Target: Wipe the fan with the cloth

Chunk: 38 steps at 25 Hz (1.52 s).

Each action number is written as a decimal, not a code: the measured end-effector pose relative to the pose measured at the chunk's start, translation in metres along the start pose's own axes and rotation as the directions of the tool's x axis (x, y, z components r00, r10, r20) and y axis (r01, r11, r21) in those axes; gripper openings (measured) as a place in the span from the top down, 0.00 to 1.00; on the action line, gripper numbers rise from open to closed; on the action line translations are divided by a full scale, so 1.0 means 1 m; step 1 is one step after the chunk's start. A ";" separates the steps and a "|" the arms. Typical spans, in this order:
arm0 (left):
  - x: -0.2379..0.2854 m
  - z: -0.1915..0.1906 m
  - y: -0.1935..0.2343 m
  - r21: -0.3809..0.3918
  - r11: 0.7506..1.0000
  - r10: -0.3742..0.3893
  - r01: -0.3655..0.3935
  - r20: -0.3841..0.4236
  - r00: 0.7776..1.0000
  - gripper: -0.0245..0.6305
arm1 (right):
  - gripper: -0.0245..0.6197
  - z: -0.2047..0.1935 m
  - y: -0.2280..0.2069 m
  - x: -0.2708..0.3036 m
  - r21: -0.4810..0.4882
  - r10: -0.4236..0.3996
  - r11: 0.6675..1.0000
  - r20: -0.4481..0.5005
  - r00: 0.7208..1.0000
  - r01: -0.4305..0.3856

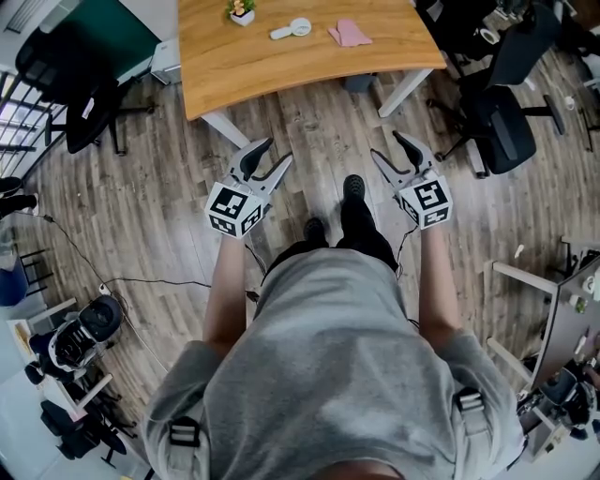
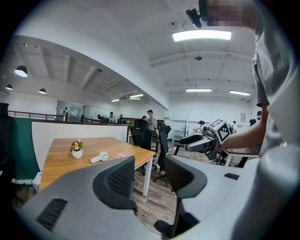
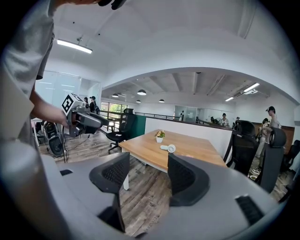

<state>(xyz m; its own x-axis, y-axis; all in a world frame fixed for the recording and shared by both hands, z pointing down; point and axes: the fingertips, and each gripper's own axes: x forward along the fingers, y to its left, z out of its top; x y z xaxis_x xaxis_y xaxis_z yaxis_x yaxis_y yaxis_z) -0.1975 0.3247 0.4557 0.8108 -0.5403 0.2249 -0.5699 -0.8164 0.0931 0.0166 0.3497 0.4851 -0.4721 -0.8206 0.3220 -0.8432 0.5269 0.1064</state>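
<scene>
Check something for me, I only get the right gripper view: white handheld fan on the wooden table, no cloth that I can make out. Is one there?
Observer: Yes. The head view shows a small pink fabric cloth on the light wooden table, just right of the white handheld fan and not touching it.
Operator: Other hand holding anything?
Observer: No. In the left gripper view the left tool has its jaws apart, with nothing between them.
Operator: Are we at the table?
Observer: Not yet. From the head view the left tool and the right tool both hang over the wood plank floor, short of the table's near edge.
</scene>
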 end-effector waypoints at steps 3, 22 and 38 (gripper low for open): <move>0.009 0.000 0.007 -0.002 1.000 0.008 -0.008 -0.002 1.000 0.65 | 0.55 -0.002 -0.009 0.008 -0.005 0.005 1.000 -0.003 1.000 -0.005; 0.099 0.020 0.086 -0.034 0.994 0.102 -0.104 -0.050 0.994 0.65 | 0.55 0.009 -0.111 0.112 -0.011 0.115 0.993 -0.035 0.993 -0.116; 0.155 0.025 0.138 -0.089 0.971 0.216 -0.223 -0.084 0.973 0.65 | 0.55 0.009 -0.169 0.191 -0.014 0.249 0.968 -0.060 0.967 -0.251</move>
<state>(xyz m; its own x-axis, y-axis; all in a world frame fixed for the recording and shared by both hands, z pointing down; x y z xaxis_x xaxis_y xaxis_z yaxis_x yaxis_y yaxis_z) -0.1470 0.1228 0.4792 0.6544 -0.6850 0.3203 -0.7461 -0.6538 0.1260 0.0669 0.1024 0.5203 -0.6511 -0.6483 0.3946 -0.6944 0.7188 0.0352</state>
